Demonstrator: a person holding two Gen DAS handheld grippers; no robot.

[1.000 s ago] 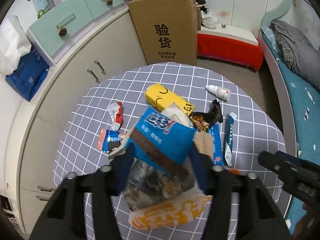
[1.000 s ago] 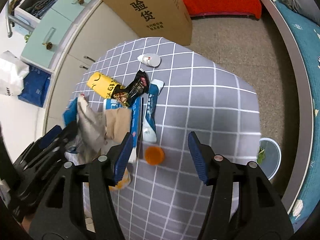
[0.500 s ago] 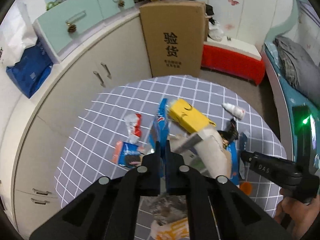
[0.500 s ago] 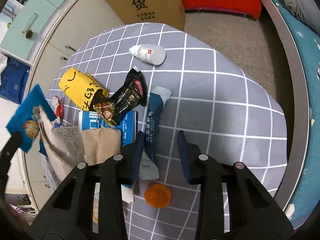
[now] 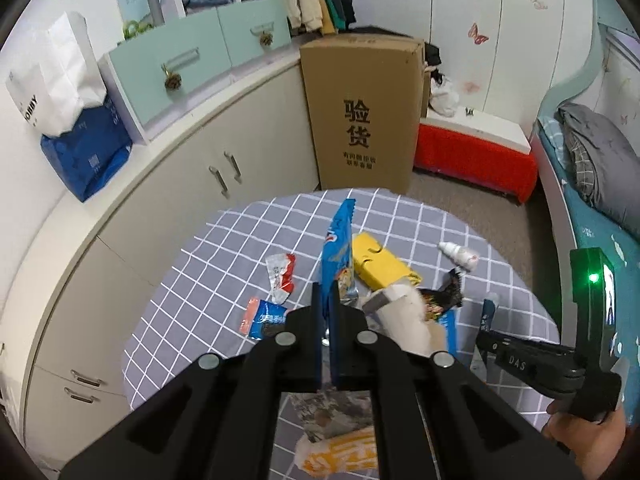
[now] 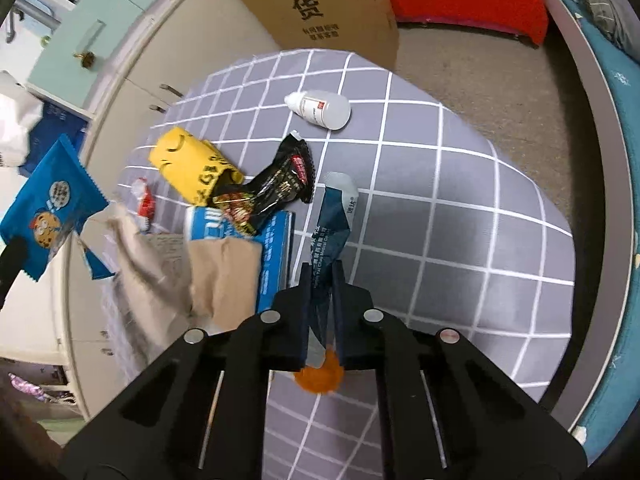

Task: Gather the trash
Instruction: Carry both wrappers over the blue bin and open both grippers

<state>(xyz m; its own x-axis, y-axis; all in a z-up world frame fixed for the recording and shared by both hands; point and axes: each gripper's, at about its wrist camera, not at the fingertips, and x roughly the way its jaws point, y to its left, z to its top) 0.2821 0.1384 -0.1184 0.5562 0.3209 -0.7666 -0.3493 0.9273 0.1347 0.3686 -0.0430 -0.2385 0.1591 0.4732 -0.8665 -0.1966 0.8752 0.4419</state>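
on a round table beside a run of cabinets, litter lies heaped toward the cabinet side. a dropper bottle rests alone at the far side, nearest a tall carton standing on the floor behind the table. a crushed box lies left of a crumpled snack wrapper, which overlaps a flat pack partly covered by paper. a flattened tube runs right of the pack, its near end between the right gripper jaws, a round cap beneath. the left gripper holds a cookie bag above the table. two small wrappers lie left of it.
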